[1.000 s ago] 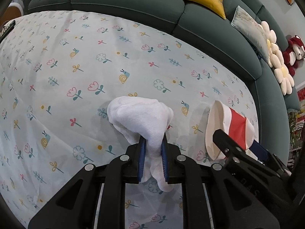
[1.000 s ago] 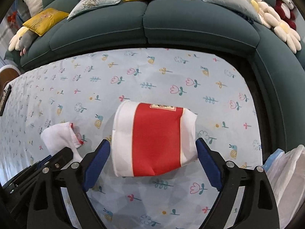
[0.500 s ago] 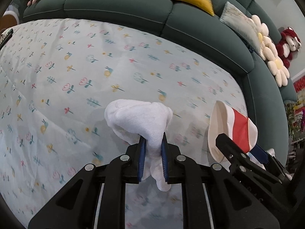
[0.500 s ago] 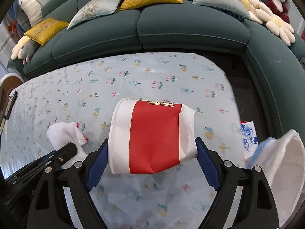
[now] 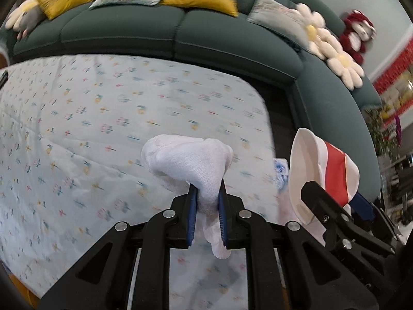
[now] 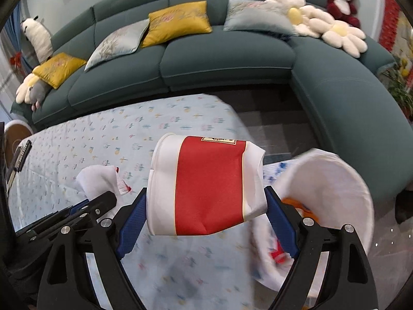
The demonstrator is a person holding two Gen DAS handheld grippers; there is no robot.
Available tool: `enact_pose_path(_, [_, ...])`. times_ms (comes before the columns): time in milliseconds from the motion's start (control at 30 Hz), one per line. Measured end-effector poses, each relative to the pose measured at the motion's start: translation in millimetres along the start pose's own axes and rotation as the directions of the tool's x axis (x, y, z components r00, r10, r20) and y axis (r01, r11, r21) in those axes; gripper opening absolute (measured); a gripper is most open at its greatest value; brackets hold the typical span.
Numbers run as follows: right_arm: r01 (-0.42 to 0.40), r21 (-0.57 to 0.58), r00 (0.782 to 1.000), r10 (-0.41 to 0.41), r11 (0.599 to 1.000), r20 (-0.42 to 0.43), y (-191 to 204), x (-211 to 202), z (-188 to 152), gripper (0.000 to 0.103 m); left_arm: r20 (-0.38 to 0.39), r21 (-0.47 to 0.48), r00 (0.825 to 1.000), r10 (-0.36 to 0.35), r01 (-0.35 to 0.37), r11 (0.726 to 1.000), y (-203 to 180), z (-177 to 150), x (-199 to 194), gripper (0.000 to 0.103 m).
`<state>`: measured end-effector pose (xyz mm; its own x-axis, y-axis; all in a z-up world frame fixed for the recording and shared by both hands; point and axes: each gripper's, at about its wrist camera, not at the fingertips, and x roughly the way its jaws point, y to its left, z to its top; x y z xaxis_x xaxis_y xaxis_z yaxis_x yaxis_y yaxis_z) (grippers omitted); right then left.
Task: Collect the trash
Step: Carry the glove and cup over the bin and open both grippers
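The sofa (image 6: pixel 227 59) curves behind the table (image 5: pixel 77 129), which carries a flowered cloth. At the table's right end, nearest the sofa's corner section, stands a white-lined bin (image 6: pixel 335 180); its mouth is open and some orange and red waste shows inside.

The right gripper (image 6: pixel 204 206) grasps a red-and-white paper cup (image 6: pixel 206 183) sideways, raised above the table and just left of the bin. The jaws are spread wide against the cup's two ends, and the cup wall is visibly dented. The left gripper (image 5: pixel 207 206) is clenched on a crumpled white tissue (image 5: pixel 191 162), also lifted above the table, to the left of the cup. A tail of tissue hangs below the jaws.

Both items appear to be in transit to the bin; neither is yet over its mouth.

Risks, as judged:
- The cup is held end to end on a soft, already deformed wall. Further crushing, or a slack grip, could let it slip before it reaches the bin.
- The two grippers are close together. Converging on one bin mouth could cause them to collide.
- The liner looks light; a knock from either gripper could fold its rim shut or tip the bin.
- The tissue may cling to the jaws on release.
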<state>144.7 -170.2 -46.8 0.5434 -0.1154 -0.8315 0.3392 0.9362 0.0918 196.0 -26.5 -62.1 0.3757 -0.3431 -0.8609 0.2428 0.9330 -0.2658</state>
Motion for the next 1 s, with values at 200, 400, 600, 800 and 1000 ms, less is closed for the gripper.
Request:
enact_pose_path(200, [0.02,0.071,0.999,-0.023,0.997,0.039,-54.1,-40.0,-18.1,0.083,0.014,0.096,1.0,-0.028,0.027,0.995,-60.6,-27.8,-21.4,0.015])
enact_pose_path(400, [0.054,0.114,0.995,-0.063,0.992,0.074,-103.6,-71.3,-36.7,0.083,0.013,0.178,0.999,-0.053,0.05,0.983,-112.5,-50.9,-28.5,0.015])
enact_pose_path(600, [0.076,0.17,0.992,-0.091,0.982,0.082,-147.9,-85.5,-52.0,0.083,-0.003,0.254,0.998,-0.068,0.067,0.965,-158.4,-71.3,-25.6,0.015])
enact_pose_path(800, [0.094,0.218,0.991,-0.112,0.971,0.071,-184.7,-88.1,-68.6,0.083,-0.024,0.303,0.997,-0.069,0.073,0.95,-193.0,-83.0,-13.7,0.015])
enact_pose_path(1000, [0.104,0.262,0.991,-0.122,0.96,0.056,-211.0,-81.2,-78.0,0.083,-0.053,0.337,0.997,-0.063,0.077,0.938,-215.3,-91.4,2.5,0.015])
